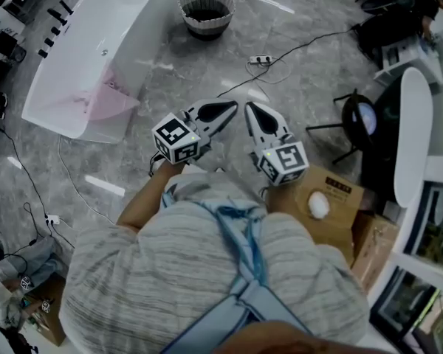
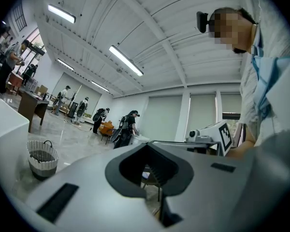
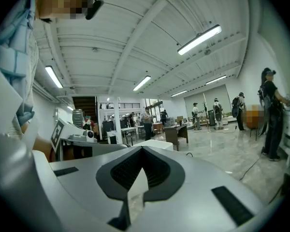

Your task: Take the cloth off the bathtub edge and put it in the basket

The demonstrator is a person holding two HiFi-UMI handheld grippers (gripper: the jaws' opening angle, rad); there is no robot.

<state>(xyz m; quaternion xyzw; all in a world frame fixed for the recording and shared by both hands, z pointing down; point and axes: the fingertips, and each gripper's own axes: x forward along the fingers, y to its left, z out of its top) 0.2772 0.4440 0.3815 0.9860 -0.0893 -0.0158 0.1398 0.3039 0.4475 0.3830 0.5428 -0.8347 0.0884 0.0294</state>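
— Both tools closed on your side?

— Yes. My left gripper [image 1: 227,112] has its jaws pressed together with nothing between them. My right gripper [image 1: 252,115] is the same, closed and empty. I hold them side by side in front of my chest, tips near each other, above the grey marble floor [image 1: 207,65].

— Where is the cloth?

— I see the pink cloth [image 1: 107,100] draped over the rim at the near end of the white bathtub [image 1: 149,32]. It lies up and to the left of my left gripper, well apart from it.

— And the basket?

— On the floor to the right of the tub's far part stands the basket [image 1: 205,12], well apart from both tools and from the cloth.
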